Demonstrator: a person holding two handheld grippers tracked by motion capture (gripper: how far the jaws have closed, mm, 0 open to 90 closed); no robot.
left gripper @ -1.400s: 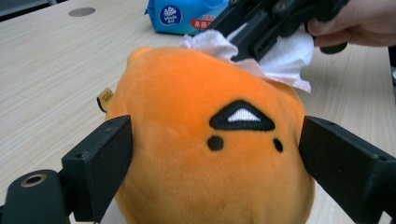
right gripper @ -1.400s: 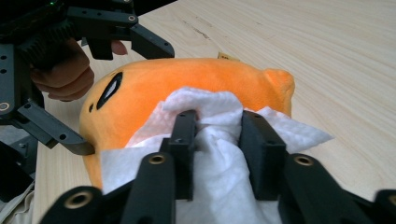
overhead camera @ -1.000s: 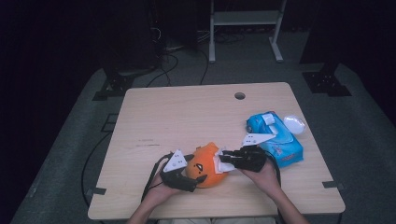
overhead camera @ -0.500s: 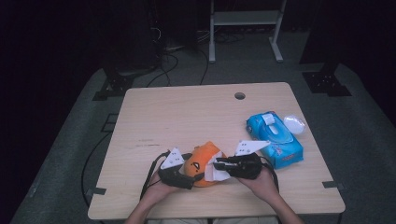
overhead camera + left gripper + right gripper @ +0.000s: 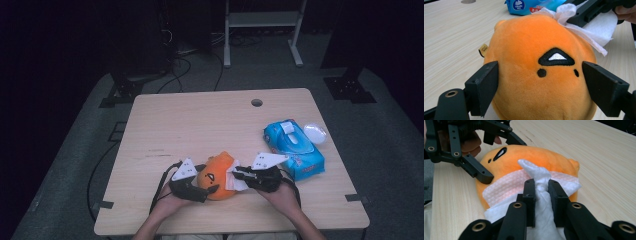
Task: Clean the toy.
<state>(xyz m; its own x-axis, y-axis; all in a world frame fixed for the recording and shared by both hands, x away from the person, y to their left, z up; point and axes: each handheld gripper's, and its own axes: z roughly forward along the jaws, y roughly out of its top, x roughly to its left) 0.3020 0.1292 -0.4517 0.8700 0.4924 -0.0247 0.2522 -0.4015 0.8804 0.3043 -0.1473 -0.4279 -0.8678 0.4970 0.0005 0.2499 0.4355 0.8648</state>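
Note:
An orange plush toy (image 5: 215,177) with a stitched face lies on the table (image 5: 200,125) near its front edge. My left gripper (image 5: 202,187) has its jaws on both sides of the plush toy (image 5: 536,82); they have just been closing and now press its flanks. My right gripper (image 5: 541,187) is shut on a bunched white wipe (image 5: 509,187), which is laid across the toy's side. In the high view the right gripper (image 5: 237,175) meets the toy from the right, with the wipe (image 5: 231,181) between them.
A blue pack of wet wipes (image 5: 295,147) lies to the right of the hands, with a small white lid-like piece (image 5: 315,132) beside it. A round cable hole (image 5: 256,102) sits near the table's far edge. Dark floor and stands surround the table.
My right gripper with the wipe has slid a little to the left and nearer the person, against the plush toy. The left hand has kept its place.

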